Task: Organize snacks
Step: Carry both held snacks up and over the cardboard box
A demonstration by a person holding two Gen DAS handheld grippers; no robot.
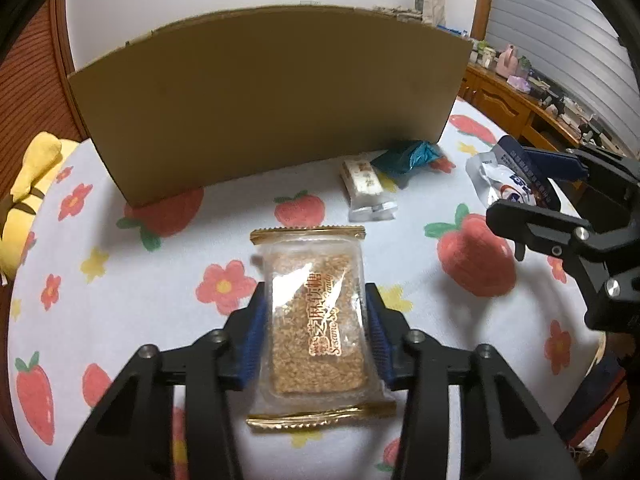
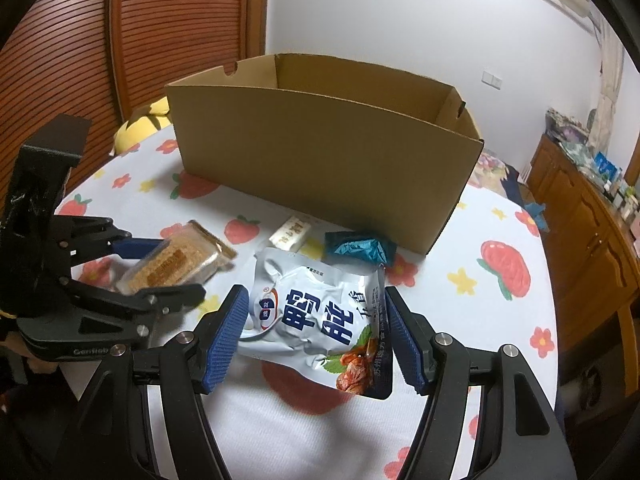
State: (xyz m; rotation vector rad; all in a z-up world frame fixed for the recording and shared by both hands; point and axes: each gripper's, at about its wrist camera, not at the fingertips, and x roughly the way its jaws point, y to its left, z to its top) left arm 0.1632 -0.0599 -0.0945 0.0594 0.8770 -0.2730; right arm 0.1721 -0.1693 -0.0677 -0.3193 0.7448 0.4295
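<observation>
Cardboard box [image 2: 320, 152] is waiting at upper centre as both grippers are clamping snacks.
Left gripper [image 1: 316, 332] is pinching a sesame candy pack [image 1: 316, 320]; right gripper [image 2: 316, 332] is squeezing a foil pouch [image 2: 316, 312]. Lifting both above the rim should avoid snagging.

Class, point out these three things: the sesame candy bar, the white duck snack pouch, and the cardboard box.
sesame candy bar [image 1: 316, 320], left wrist view, middle of clear wrapper.
white duck snack pouch [image 2: 316, 312], right wrist view, printed front.
cardboard box [image 2: 320, 160], right wrist view, near outer wall.

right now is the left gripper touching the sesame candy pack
Touching. In the left wrist view, the left gripper presses its blue pads against both sides of the sesame candy pack, with no gap.
</observation>
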